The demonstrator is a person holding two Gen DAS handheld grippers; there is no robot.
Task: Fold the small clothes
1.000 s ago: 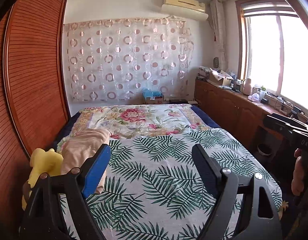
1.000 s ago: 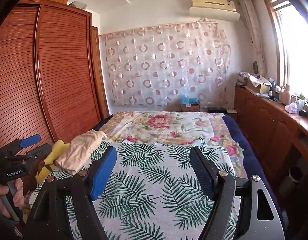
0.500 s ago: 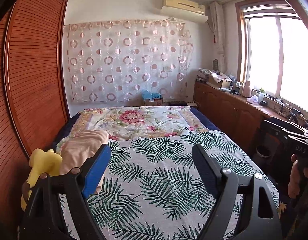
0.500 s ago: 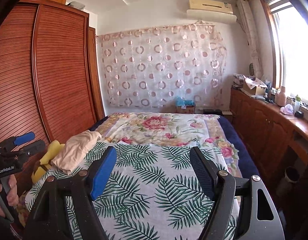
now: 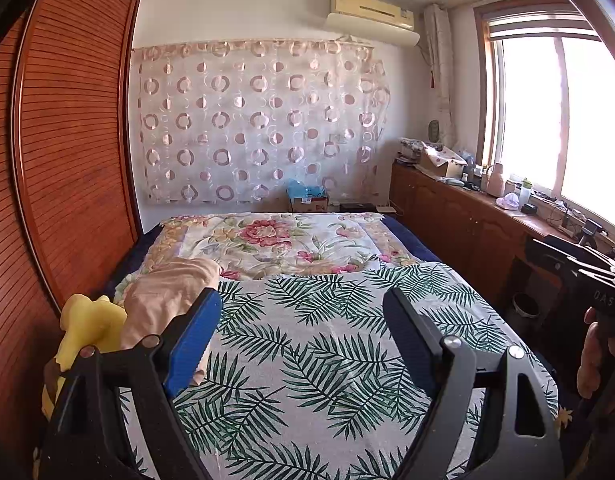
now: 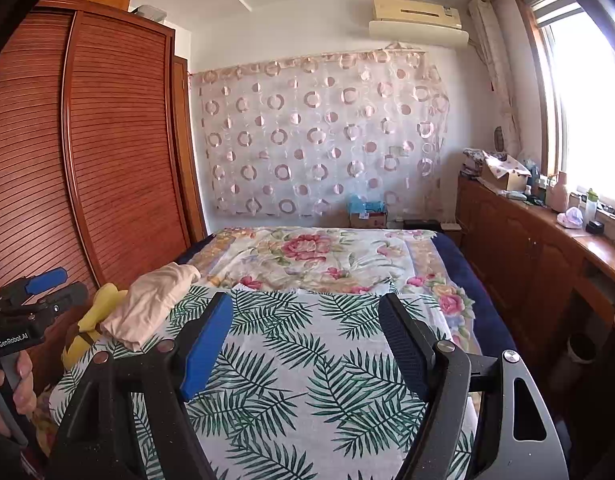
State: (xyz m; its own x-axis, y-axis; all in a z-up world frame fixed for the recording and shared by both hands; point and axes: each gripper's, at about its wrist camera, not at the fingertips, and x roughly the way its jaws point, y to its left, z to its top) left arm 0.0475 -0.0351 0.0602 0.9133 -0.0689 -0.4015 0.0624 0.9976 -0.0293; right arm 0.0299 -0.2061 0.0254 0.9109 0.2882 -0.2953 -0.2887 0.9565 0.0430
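**Both tongs empty above the bed, clothes heaped at the left edge**

The left gripper (image 5: pixel 301 330) hangs with its jaws spread wide and nothing between them; the right gripper (image 6: pixel 305 334) is spread just as wide and also empty. Both sit above the white bedspread printed with green palm leaves (image 5: pixel 327 344).

The rumpled peach-beige cloth garment (image 5: pixel 167 296) lies in the lower left of both frames, at the bed's left edge, its long axis running from near-left toward far-right. Just beside it, farther left, is a soft yellow piece (image 5: pixel 89 328).

In the left wrist view the garment sits right behind the blue left finger; in the right wrist view it lies farther off to the left, so the left gripper looks nearer.

Whether the garment is folded or merely bunched is hard to tell. The blue finger covers its near end, and the yellow piece is half hidden.
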